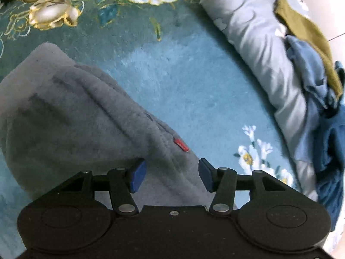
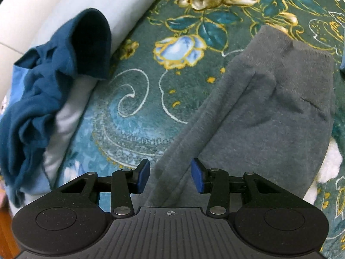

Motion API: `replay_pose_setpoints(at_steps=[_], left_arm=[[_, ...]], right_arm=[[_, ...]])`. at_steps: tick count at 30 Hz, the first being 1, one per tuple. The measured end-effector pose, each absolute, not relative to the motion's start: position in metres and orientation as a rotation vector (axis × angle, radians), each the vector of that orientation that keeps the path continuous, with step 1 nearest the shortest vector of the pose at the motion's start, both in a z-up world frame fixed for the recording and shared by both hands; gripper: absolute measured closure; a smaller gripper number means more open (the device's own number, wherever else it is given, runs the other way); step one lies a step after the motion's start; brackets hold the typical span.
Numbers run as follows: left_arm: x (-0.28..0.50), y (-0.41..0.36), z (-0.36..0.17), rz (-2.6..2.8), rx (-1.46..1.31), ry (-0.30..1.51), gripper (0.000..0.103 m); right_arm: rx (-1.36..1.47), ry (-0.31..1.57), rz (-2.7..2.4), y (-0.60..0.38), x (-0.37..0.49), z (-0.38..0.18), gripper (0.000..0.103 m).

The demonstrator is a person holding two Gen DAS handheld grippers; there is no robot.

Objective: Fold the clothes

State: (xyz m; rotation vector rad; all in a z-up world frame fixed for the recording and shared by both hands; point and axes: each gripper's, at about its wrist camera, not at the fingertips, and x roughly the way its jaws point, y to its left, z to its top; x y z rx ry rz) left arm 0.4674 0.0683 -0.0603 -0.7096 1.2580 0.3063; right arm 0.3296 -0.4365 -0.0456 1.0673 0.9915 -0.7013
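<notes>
A grey fleece garment point(image 1: 71, 116) with a small red tag point(image 1: 181, 145) lies folded on a teal floral rug point(image 1: 183, 82). My left gripper point(image 1: 172, 175) is open, its blue pads either side of the garment's near edge, holding nothing. In the right wrist view the same grey garment point(image 2: 269, 116) stretches away to the right. My right gripper point(image 2: 170, 176) is open over the garment's near fold, holding nothing.
A pale grey quilt point(image 1: 258, 49) runs along the rug's edge with olive point(image 1: 306, 32), light blue point(image 1: 308, 73) and dark blue point(image 1: 332, 161) clothes heaped on it. The dark blue cloth point(image 2: 43, 92) also shows at left in the right wrist view, on the quilt point(image 2: 107, 2).
</notes>
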Motion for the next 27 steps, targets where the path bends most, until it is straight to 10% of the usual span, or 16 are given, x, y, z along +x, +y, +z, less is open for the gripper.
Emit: replay_pose_setpoints(at_steps=[7,16,21,25,27], left_arm=[[0.468,0.075,-0.065,0.369,-0.709,1.256,0.092],[0.462,0.079,-0.057,0.330,-0.744,1.211,0.099],[0.462,0.078,-0.060,0.319,-0.740,1.231,0.098],[0.464,0.078,-0.064,0.321,-0.745,1.236,0.097],[0.465,0.077,-0.065,0.317,-0.736,1.238,0.097]], right_arm=[[1.099,0.984,-0.726,-0.442,0.320,-0.052,0.093],[1.057,0.927,-0.691,-0.456,0.320,-0.029,0.102],[1.107,0.964,-0.717,-0.464,0.322,-0.030,0.100],[1.138,0.970,-0.744,-0.464,0.322,-0.037,0.067],[1.134,1.001,-0.755,-0.462,0.326,-0.043,0.069]])
